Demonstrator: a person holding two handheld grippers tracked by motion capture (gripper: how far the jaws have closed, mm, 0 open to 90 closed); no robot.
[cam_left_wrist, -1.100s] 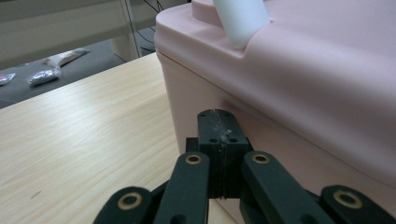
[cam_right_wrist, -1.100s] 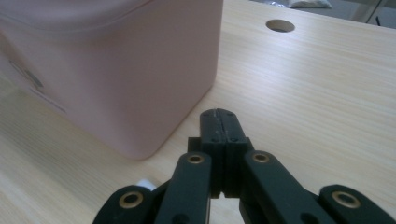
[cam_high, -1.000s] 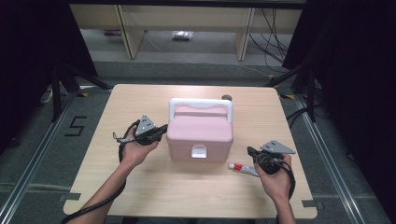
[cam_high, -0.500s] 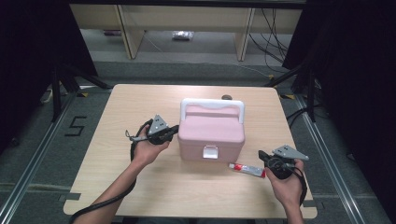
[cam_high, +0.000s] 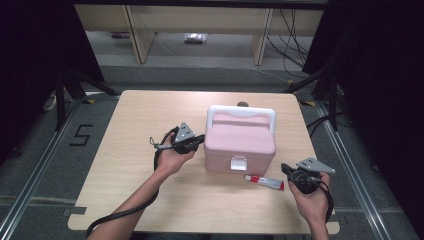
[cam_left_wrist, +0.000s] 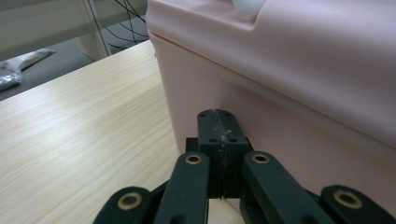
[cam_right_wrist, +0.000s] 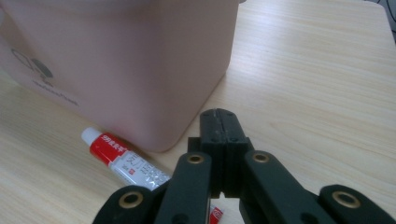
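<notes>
Meanwhile the pink storage box (cam_high: 240, 141) sits farther toward the right of the high view than it did a second ago, when it lay nearer the middle of the desk (cam_high: 125, 130); now it stands right of centre, its white handle (cam_high: 241, 114) along the far edge of the lid and its white latch (cam_high: 238, 163) facing the person. The left gripper (cam_high: 201, 141) has travelled the same way, from the left half of the frame to the box's left wall. In the left gripper view its jaws are clenched together with nothing between them, their tip right at the pink side wall (cam_left_wrist: 299, 116), seemingly touching it. The right gripper (cam_high: 286, 170) has dropped lower and farther right in the high view, near the lower right of the desk, and its jaws too are clamped together and empty. The red-and-white tube (cam_high: 264, 182) lies flat just in front of the box's lower right corner, between the box and the right gripper; in the right gripper view the tube (cam_right_wrist: 126, 161) runs under the closed jaws.

Counted: one box, one tube, two grippers, two hands, one desk.
</notes>
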